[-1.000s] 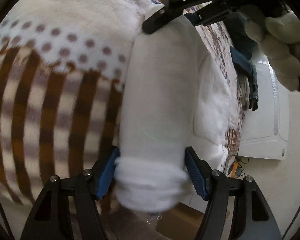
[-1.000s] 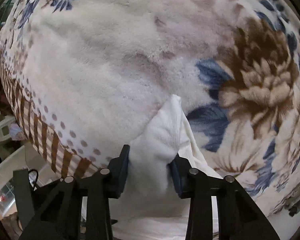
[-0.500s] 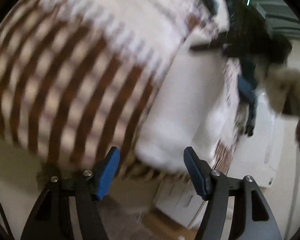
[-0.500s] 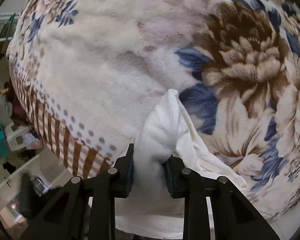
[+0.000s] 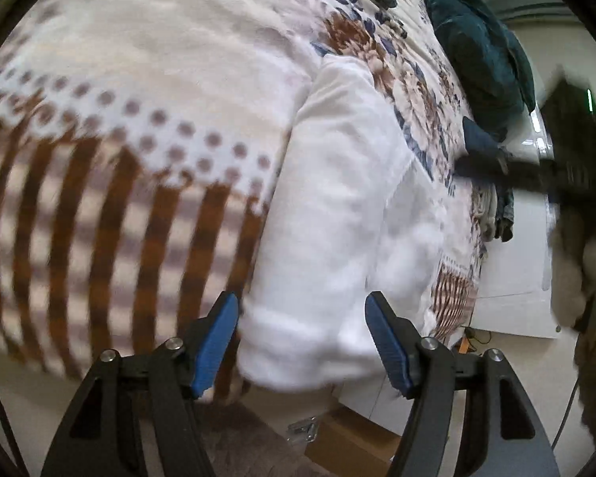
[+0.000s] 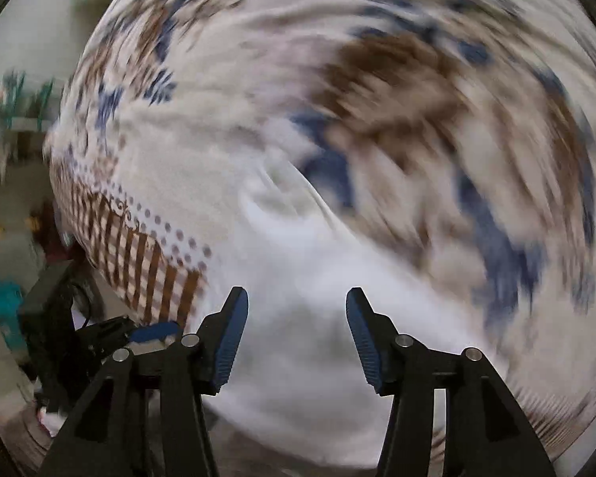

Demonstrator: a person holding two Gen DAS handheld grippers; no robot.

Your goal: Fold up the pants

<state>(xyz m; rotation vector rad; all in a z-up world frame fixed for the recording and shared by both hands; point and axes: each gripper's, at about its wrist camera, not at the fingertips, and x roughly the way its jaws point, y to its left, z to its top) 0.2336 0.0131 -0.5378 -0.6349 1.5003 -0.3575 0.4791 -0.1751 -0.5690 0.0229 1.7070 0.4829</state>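
The right wrist view is strongly blurred, so the blanket (image 6: pixel 397 91) pattern smears. In the left wrist view the right gripper (image 5: pixel 496 167) is a dark blur, its fingers unclear.

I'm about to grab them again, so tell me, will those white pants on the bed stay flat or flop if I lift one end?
The white pants look soft and fleecy, draped over the blanket edge, so they will probably sag and unfold when lifted. They seem light and bulky. The fuzzy surface should grip rather than slide, so pushing would likely bunch them.

White pants (image 5: pixel 337 206) lie on a cream blanket (image 5: pixel 159 59) with brown stripes, dots and seemingly blue-brown flowers.
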